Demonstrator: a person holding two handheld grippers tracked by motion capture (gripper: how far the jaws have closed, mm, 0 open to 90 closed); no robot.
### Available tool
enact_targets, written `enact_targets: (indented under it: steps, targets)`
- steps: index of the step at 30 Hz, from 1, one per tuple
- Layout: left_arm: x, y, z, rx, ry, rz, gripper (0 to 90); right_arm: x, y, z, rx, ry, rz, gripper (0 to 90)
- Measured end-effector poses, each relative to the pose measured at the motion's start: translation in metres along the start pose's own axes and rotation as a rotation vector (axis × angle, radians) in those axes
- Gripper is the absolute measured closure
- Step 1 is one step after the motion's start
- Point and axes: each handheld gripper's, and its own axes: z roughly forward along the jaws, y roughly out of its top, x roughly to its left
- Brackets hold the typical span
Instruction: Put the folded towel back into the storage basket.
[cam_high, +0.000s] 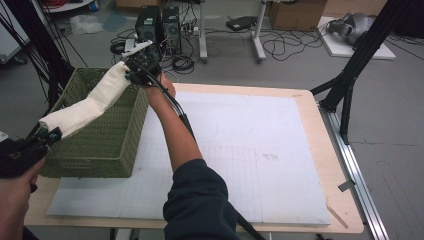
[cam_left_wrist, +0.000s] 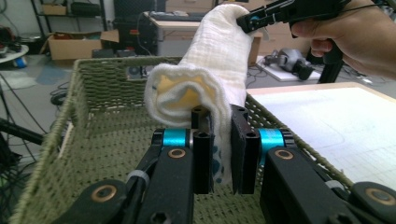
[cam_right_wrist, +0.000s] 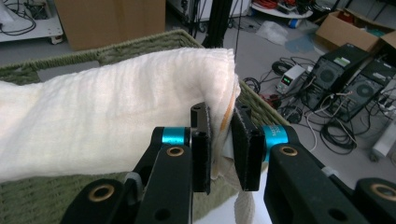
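Note:
A rolled cream cloth (cam_high: 92, 102) hangs stretched between the two grippers, over the green woven basket (cam_high: 107, 140) at the table's left. My left gripper (cam_high: 47, 134) is shut on the cloth's near end (cam_left_wrist: 187, 93), low at the left. My right gripper (cam_high: 131, 70) is shut on the far end, above the basket's far right corner. In the right gripper view the cloth (cam_right_wrist: 107, 116) runs leftward from the right gripper (cam_right_wrist: 222, 149), with the basket rim (cam_right_wrist: 140, 46) behind it. The left gripper (cam_left_wrist: 222, 154) sees the other hand's gripper (cam_left_wrist: 261, 17) pinching the cloth's far end.
A white gridded mat (cam_high: 240, 150) covers the wooden table (cam_high: 345, 210) to the right of the basket. Black tripod legs (cam_high: 350, 70) stand at the table's far right. Computer towers (cam_high: 157, 27), cables and boxes lie on the floor beyond.

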Motion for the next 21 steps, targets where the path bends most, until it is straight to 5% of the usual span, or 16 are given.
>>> enact_targets:
  steps: [18,21]
  targets:
    - [0.017,-0.01,0.007,0.081,0.089,-0.003,79.1,0.018,-0.002,0.038,0.02,0.008,-0.016,78.8]
    - [0.021,-0.013,0.009,0.115,0.129,-0.007,63.4,0.018,-0.006,0.045,0.028,-0.008,-0.008,65.8]
